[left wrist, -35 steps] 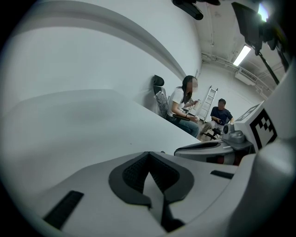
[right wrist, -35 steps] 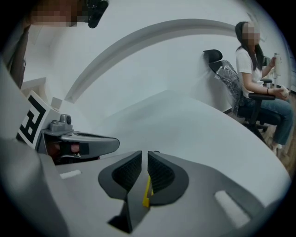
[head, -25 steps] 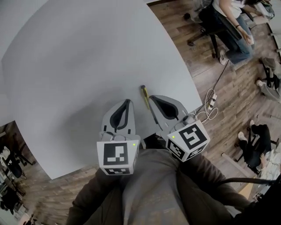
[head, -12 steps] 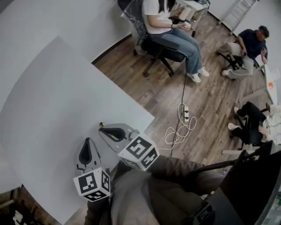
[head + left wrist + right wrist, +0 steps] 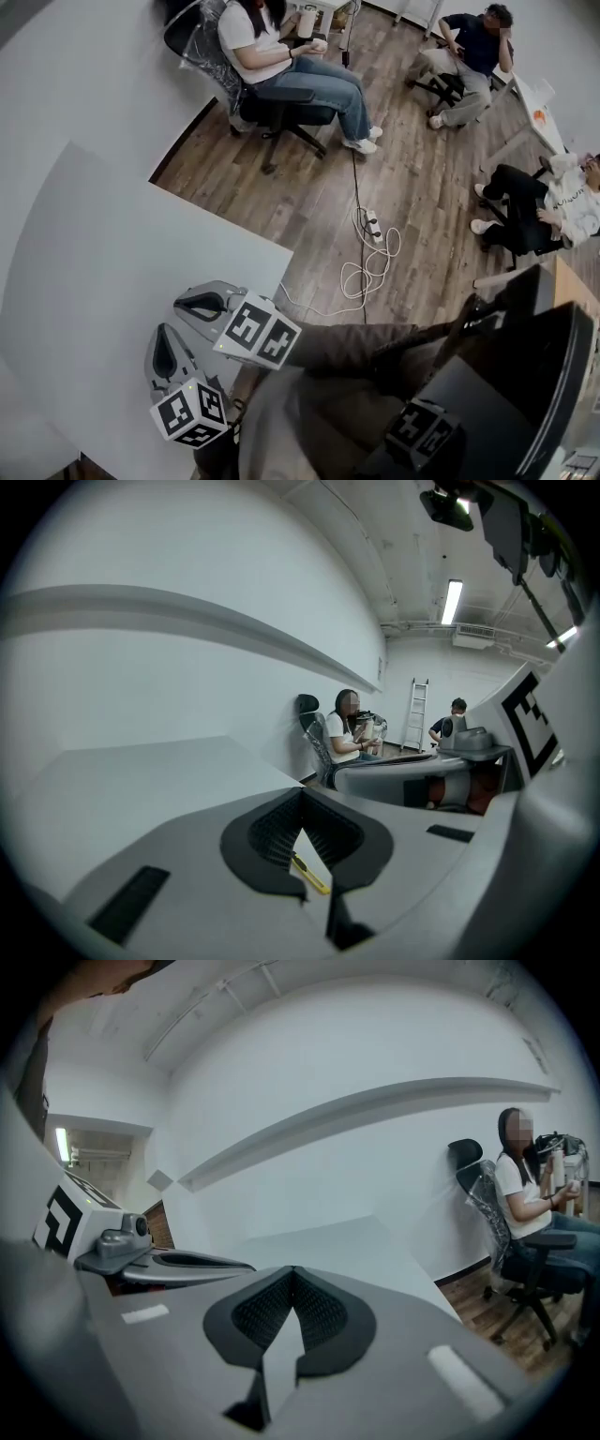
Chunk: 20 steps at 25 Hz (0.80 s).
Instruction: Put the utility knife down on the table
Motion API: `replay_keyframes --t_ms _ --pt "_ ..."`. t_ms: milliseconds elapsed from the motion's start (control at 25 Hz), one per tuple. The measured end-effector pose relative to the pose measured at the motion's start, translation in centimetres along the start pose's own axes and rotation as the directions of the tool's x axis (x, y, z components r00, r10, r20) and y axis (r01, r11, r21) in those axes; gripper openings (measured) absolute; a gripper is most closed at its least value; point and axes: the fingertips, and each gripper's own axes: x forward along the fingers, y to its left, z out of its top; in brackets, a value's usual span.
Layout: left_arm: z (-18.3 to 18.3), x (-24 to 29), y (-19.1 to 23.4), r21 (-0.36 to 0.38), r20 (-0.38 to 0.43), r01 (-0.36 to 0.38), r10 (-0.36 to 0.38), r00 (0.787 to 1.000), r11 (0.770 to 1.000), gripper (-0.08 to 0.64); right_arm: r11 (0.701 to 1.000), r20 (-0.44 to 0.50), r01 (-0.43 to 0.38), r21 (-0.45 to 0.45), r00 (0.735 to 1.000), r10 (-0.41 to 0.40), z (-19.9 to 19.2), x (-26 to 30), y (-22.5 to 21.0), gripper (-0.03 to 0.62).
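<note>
Utility knife (image 5: 309, 874): lies flat on the table (image 5: 141, 771), free of both claws; it shows only in the left gripper view, as a small yellow strip in the wedge-shaped gap below the pads (image 5: 277, 825); on that evidence the putting-down looks done.
Left claw (image 5: 300, 797): the ribbed pads meet at their tips with nothing pinched between them; it hangs low over the table with the knife just beyond and beneath it, which suits a release rather than a carry.
Right claw (image 5: 292, 1274): likewise closed at the tips and empty; only bare table shows through its gap; it sits just beside the left one (at the table's near edge), probably parked out of the way.
Hidden in the head view: the knife cannot be found there; the claw bodies and their marker cubes (image 5: 192, 412) cover that patch of table, so it likely lies under them.
Hard to make out: which end of the knife is the blade end, and whether the blade is out; also whether the left claw touches the table.
Cut off: the table's left side runs out of the head view.
</note>
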Motion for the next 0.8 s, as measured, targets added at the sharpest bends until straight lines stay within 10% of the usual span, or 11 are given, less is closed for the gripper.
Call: replay_keyframes --t_ms 800 --pt "0.12 -0.49 -0.29 0.010 0.013 0.009 -0.010 1.000 1.000 0.003 0.999 0.006 -0.023 -0.029 1.000 0.023 0.18 -0.04 0.95 0.002"
